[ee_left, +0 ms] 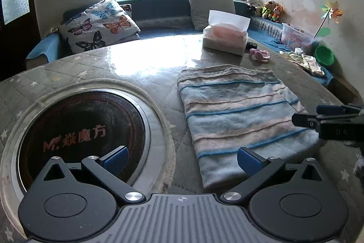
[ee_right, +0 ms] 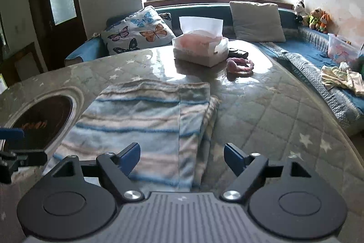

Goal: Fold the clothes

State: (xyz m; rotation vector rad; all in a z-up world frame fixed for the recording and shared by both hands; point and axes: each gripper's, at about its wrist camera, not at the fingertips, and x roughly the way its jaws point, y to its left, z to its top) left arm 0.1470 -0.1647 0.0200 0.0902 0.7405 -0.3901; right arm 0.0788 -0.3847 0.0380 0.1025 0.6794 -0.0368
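Both my left gripper (ee_left: 182,159) and right gripper (ee_right: 182,156) hang wide apart, empty, over the folded striped blanket (ee_left: 238,111) on the tabletop (ee_right: 261,117).

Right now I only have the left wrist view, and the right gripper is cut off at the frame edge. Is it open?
Observer: Yes. The right gripper has its jaws apart and holds nothing.
Operator: Where is it relative to the towel?
Observer: It straddles the right edge of the striped towel, one finger over the cloth and the other over the quilted table cover.
Operator: Is that edge neat?
Observer: No. A lower layer sticks out past the top layer there.
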